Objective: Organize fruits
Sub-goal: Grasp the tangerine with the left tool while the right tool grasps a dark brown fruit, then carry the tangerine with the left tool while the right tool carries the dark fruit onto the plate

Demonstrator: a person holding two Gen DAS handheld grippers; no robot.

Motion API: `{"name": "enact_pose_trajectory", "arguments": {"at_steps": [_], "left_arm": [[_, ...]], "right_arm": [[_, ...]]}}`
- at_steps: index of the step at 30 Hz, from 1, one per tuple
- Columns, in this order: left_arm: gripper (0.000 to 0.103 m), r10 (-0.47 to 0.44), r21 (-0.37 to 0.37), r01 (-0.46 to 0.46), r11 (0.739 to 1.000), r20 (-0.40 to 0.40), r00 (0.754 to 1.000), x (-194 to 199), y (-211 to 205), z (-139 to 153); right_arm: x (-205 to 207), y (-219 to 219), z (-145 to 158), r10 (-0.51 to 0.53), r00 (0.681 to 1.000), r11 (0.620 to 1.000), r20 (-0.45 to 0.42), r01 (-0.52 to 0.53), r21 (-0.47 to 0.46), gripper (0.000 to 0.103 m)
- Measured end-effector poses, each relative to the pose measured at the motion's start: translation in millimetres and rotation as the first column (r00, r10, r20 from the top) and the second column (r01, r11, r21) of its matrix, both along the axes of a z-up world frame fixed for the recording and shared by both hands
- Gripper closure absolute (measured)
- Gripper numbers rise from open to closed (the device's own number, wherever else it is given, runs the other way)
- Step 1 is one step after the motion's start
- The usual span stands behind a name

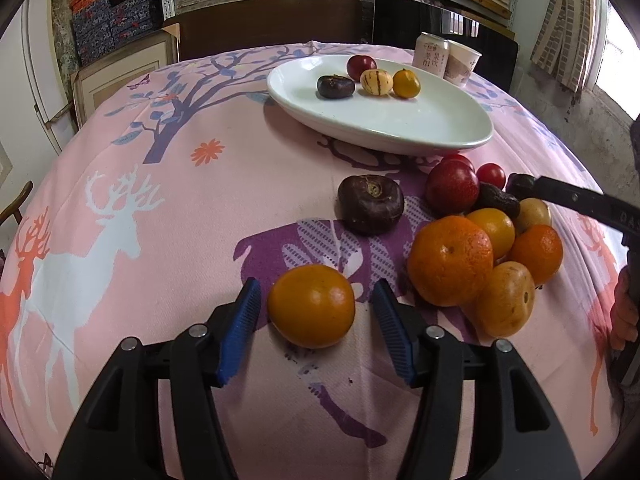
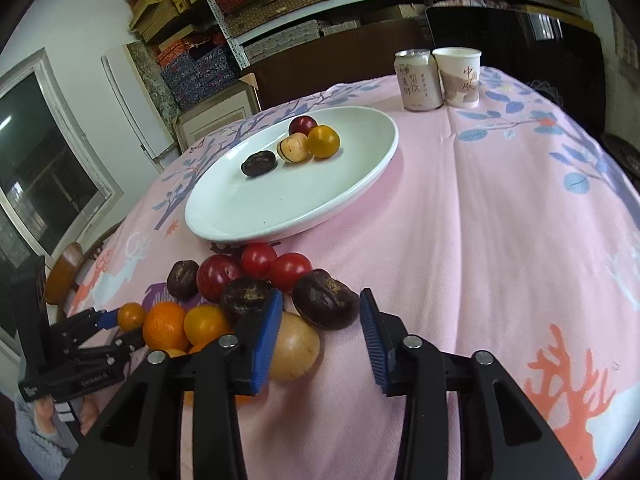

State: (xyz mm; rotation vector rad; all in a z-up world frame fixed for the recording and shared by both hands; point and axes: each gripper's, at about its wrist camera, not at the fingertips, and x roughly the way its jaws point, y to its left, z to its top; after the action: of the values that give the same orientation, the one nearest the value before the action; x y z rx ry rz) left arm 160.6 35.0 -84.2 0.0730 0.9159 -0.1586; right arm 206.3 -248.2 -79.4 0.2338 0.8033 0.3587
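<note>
A white oval plate (image 1: 420,128) (image 2: 224,216) holds a dark chestnut-like fruit (image 1: 335,86), a red plum (image 1: 361,66), a striped yellow fruit (image 1: 375,83) and a small orange (image 1: 406,84). My left gripper (image 1: 316,308) is open around an orange fruit (image 1: 311,306) on the cloth, not touching it. A pile of oranges, plums and dark fruits (image 1: 480,232) lies to its right. My right gripper (image 2: 320,328) is open with a dark brown fruit (image 2: 325,304) and a tan fruit (image 2: 294,346) between its fingers. The left gripper shows in the right wrist view (image 2: 108,326).
A drink can (image 2: 418,80) and a paper cup (image 2: 459,76) stand at the table's far side behind the plate. The table has a pink deer-print cloth (image 1: 160,208). Shelves with boxes (image 1: 120,12) and a dark chair (image 1: 440,24) are behind the table.
</note>
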Motion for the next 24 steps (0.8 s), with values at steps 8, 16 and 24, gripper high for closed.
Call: {"name": "enact_pose_trajectory", "arguments": {"at_steps": [8, 16, 24], "left_arm": [[0.043, -0.007, 0.002, 0.007, 1.0, -0.001, 1.0, -1.0, -1.8, -0.4], [0.043, -0.004, -0.01, 0.004, 1.0, 0.001, 1.0, -0.9, -0.3, 0.1], [0.064, 0.014, -0.048, -0.013, 0.999, 0.029, 0.999, -2.6, 7.7, 6.4]], "right_arm": [[28.8, -9.4, -19.1, 0.047, 0.993, 0.992, -0.11, -0.034, 0.118, 0.061], [12.8, 0.0, -11.0, 0.008, 0.999, 1.0, -0.042, -0.007, 0.009, 0.061], [-8.2, 4.3, 9.5, -0.006, 0.995, 0.996, 0.095, 0.015, -0.091, 0.061]]}}
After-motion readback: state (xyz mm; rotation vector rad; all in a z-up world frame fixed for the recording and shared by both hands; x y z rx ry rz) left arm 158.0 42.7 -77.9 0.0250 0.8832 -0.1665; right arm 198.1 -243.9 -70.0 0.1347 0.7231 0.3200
